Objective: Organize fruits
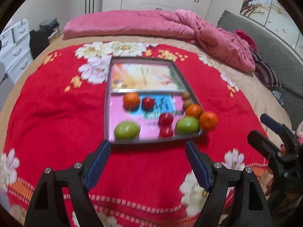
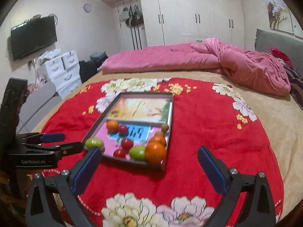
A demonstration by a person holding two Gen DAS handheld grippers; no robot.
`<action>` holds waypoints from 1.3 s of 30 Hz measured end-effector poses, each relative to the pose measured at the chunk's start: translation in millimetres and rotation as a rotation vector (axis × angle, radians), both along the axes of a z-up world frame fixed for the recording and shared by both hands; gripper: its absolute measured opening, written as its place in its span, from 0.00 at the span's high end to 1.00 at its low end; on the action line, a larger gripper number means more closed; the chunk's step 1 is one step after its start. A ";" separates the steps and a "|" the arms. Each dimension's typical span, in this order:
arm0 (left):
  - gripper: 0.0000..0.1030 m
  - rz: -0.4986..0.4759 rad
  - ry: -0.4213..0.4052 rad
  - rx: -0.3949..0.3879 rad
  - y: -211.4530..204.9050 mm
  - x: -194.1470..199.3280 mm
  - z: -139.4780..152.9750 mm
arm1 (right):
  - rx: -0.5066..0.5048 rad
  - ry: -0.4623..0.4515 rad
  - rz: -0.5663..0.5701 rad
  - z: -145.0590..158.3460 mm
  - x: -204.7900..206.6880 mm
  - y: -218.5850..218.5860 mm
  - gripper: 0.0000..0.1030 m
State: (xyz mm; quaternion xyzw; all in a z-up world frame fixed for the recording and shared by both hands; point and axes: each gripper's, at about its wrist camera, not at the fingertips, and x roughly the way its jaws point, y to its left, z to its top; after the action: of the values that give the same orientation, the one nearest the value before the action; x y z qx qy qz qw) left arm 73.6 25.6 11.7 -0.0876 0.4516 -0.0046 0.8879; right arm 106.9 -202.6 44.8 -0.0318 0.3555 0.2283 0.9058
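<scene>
Left gripper (image 1: pixel 147 158): blue pads spread, nothing between them, poised above the red floral blanket (image 1: pixel 56 117) short of the tray.
Right gripper (image 2: pixel 149 162): spread wide, empty, near the tray's front edge.
Tray (image 1: pixel 106 102): grey, shallow, lying on the blanket; far half covered by a printed sheet.
Contents, near half: two green apples (image 1: pixel 126 130), two oranges (image 1: pixel 131 99), three small red fruits (image 1: pixel 165 119), two small brownish fruits (image 1: pixel 186 99) at the right edge.
Third orange (image 1: pixel 208 120): at the tray's near right corner, seemingly on or just outside the rim.
Progress: fruit gathered but mixed, not grouped by kind; sorting appears to remain.
Unclear: blur hides the small fruits' identity and that orange's exact seat.
</scene>
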 end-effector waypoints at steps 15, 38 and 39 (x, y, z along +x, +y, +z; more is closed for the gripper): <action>0.21 0.011 0.060 -0.016 -3.1 -36.0 -18.8 | -0.006 0.125 0.024 -35.1 -30.1 14.9 0.01; 0.21 0.023 0.036 -0.019 -1.6 -36.2 -14.1 | 0.011 0.106 0.021 -29.7 -29.3 12.3 0.01; 0.21 0.023 0.040 -0.022 -2.0 -35.6 -14.5 | 0.012 0.106 0.021 -29.9 -29.4 12.1 0.01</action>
State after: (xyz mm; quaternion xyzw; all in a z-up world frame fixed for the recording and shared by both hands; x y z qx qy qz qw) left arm 37.9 23.6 -2.8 -0.1024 0.4680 0.0023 0.8778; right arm 77.6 -190.5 14.9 -0.0179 0.4012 0.2412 0.8835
